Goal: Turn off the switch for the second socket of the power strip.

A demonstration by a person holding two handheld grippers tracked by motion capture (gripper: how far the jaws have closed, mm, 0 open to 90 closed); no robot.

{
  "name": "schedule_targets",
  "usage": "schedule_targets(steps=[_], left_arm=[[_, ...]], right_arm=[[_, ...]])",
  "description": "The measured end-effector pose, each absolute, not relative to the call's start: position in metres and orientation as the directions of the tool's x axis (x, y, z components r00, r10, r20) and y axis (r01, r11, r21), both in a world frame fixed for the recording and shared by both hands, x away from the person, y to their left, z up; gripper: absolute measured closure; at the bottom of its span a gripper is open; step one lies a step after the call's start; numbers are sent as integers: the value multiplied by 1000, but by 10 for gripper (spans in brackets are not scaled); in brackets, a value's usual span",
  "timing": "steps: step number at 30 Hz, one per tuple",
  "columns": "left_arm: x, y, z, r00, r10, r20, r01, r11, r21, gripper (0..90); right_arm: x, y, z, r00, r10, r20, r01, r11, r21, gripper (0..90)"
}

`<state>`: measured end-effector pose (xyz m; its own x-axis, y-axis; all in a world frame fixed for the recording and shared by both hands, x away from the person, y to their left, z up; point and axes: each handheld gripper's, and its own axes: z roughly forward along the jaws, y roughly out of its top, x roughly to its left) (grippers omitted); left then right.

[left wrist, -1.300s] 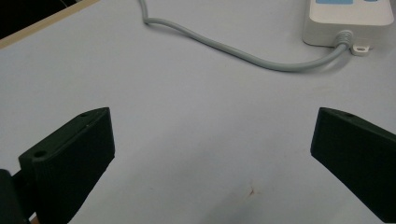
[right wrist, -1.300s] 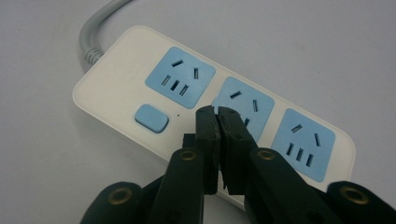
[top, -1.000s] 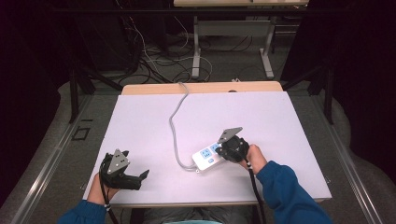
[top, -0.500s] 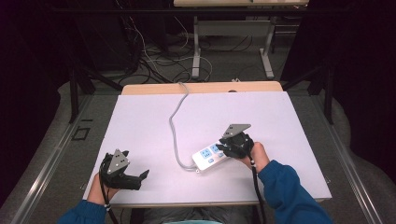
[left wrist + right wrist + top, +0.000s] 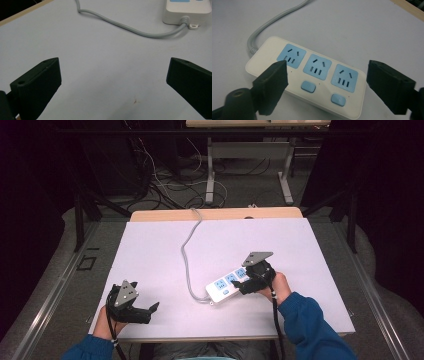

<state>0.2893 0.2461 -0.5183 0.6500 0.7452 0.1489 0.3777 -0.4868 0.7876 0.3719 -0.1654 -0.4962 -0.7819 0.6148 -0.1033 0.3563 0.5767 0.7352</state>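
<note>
Right now the right tongs (image 5: 325,87) hang wide apart over the white plastic power strip with three blue sockets (image 5: 312,75), which lies lower centre of the high view on the pale lilac surface (image 5: 150,250), its grey cable (image 5: 186,255) curling toward the upper edge. The left tongs (image 5: 152,307), also apart and holding nothing, rest at lower left. To grip well, I judge the right tongs should drop squarely across the strip's narrow width, clear of the blue switch buttons (image 5: 308,86), before closing.
</note>
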Motion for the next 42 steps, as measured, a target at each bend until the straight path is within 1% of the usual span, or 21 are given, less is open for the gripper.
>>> schedule_targets(steps=[3,4,5,7,10,16,17,22,41,42], left_arm=[[289,246,-519,652,745,138,384,-481,788,0],[290,247,-518,647,746,159,369,-488,791,0],[290,247,-518,649,744,161,368,-491,790,0],[290,247,-518,647,746,159,370,-489,790,0],[289,247,-518,650,745,147,378,-485,789,0],[289,247,-518,649,746,148,378,-485,789,0],[289,247,-518,649,746,148,378,-485,788,0],[289,247,-518,648,747,148,379,-485,788,0],[289,247,-518,648,747,148,379,-484,789,0],[289,247,-518,648,747,148,379,-484,789,0]], right_arm=[[371,-169,-496,-777,620,-104,354,568,743,107],[371,-171,-495,-777,621,-102,362,574,734,91],[370,-172,-495,-771,628,-103,359,562,745,75],[369,-175,-495,-768,633,-98,357,550,755,36],[367,-181,-493,-760,643,-97,372,553,746,0],[361,-198,-491,-738,670,-88,372,511,775,0],[359,-201,-489,-737,671,-81,386,517,764,0],[352,-215,-488,-719,692,-72,395,491,777,0],[333,-243,-494,-685,724,-79,413,475,777,0],[332,-244,-494,-680,730,-69,424,469,775,0]])
